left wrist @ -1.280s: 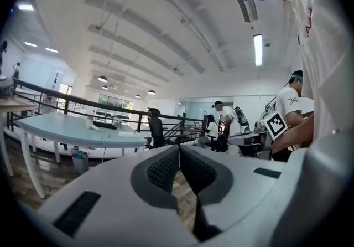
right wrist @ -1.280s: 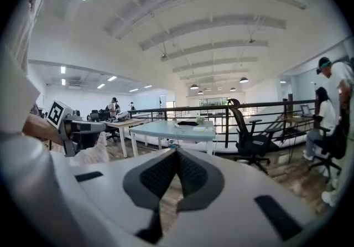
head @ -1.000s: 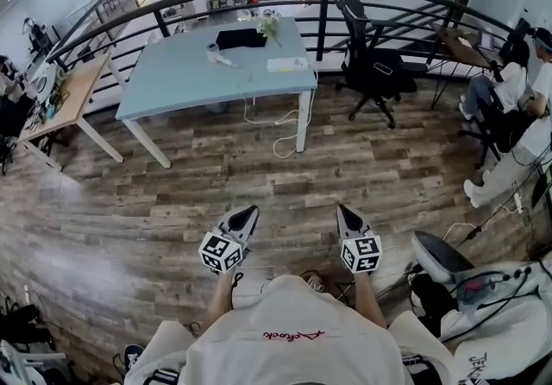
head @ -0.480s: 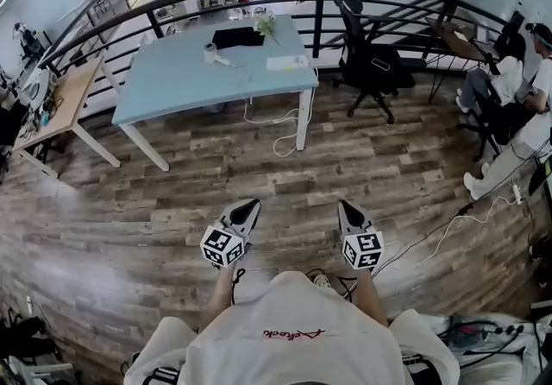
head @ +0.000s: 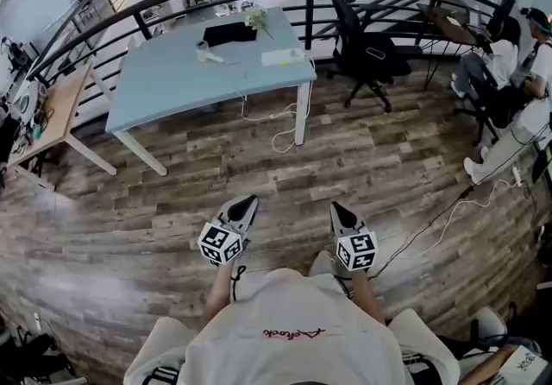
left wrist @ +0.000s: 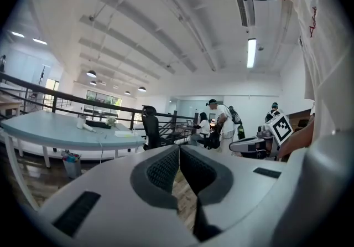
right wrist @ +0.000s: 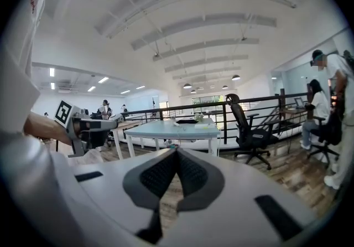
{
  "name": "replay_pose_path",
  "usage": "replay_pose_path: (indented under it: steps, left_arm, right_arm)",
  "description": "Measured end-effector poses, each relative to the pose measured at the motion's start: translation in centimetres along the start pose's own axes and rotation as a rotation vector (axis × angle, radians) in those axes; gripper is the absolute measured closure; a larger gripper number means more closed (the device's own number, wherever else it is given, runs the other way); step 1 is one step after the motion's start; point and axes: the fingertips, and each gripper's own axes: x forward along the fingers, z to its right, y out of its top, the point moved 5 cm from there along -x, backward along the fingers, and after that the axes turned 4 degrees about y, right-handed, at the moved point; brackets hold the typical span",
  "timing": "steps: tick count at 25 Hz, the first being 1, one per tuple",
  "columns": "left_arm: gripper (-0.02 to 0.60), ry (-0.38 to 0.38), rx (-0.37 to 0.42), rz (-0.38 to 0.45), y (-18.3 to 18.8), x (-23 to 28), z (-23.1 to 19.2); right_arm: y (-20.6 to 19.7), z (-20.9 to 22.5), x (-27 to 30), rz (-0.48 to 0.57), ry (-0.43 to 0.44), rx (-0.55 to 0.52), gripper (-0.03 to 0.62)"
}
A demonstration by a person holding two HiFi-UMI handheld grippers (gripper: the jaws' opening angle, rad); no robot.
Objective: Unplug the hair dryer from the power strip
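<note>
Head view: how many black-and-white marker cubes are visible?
2. One black-and-white marker cube sits on the left gripper, left of centre; the other on the right gripper, right of centre. None seem hidden.

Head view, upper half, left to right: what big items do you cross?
wooden desk → light blue table → black office chair → seated person
</note>
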Motion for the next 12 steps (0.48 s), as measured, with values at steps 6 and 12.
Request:
replay_pose_path:
  steps: [6, 12]
  left_arm:
    - [0.568, 0.008, 0.0, -0.007, -0.3, 2.8, -1.1]
    - [0.568, 0.048, -0.004, -0.002, 0.4, 8.2, -2.2]
  right_arm:
    - [0.6, 2.7, 2.6, 0.0, 0.016, -0.008, 0.577]
    - [2.3, 7.7, 6.6, 0.004, 0.062, -0.025, 0.577]
